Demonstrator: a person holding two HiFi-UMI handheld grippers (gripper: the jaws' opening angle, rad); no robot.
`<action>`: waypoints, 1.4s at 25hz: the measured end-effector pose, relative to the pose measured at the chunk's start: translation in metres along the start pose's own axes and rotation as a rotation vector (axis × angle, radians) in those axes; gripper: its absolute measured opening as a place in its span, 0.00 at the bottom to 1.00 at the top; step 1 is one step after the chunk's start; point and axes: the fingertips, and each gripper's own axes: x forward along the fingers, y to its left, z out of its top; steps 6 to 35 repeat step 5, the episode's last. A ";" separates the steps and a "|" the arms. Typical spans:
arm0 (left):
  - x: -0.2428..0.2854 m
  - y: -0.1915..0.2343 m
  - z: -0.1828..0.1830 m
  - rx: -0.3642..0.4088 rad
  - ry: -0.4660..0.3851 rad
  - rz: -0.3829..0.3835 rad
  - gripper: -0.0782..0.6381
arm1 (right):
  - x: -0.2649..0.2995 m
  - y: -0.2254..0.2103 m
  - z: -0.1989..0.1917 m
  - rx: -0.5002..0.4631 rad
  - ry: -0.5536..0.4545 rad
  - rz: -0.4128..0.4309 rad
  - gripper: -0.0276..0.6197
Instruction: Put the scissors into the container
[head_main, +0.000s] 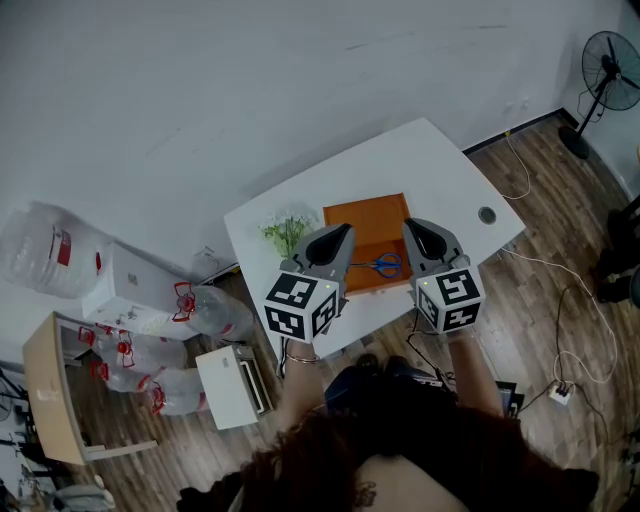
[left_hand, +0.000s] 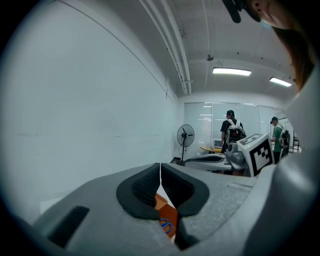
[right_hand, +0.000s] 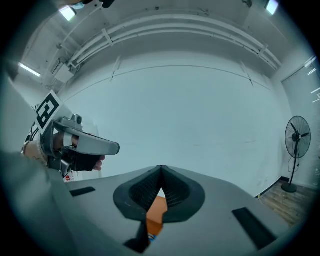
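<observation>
Shows blue-handled scissors (head_main: 387, 265) seemingly inside the orange container (head_main: 365, 225), toward the near edge of the bench (head_main: 440, 170). Finds left hand-held gripper (head_main: 347, 230) and right hand-held gripper (head_main: 409, 224) shut, empty, hovering above. Risks nudging the container or flicking the scissors out if lowered blind.

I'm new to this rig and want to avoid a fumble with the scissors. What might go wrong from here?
1. The scissors lie flat at the near end of the orange container. The left gripper and right gripper both have their jaws shut, so going down like this would likely just shove the scissors.
2. The small plant stands close beside the left gripper and may get knocked over.
</observation>
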 end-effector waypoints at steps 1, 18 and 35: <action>0.001 -0.001 -0.001 0.000 0.002 -0.001 0.14 | 0.000 0.000 -0.001 -0.007 0.003 -0.003 0.04; 0.003 -0.002 -0.003 0.000 0.007 -0.003 0.14 | 0.000 -0.002 -0.006 -0.018 0.011 -0.011 0.04; 0.003 -0.002 -0.003 0.000 0.007 -0.003 0.14 | 0.000 -0.002 -0.006 -0.018 0.011 -0.011 0.04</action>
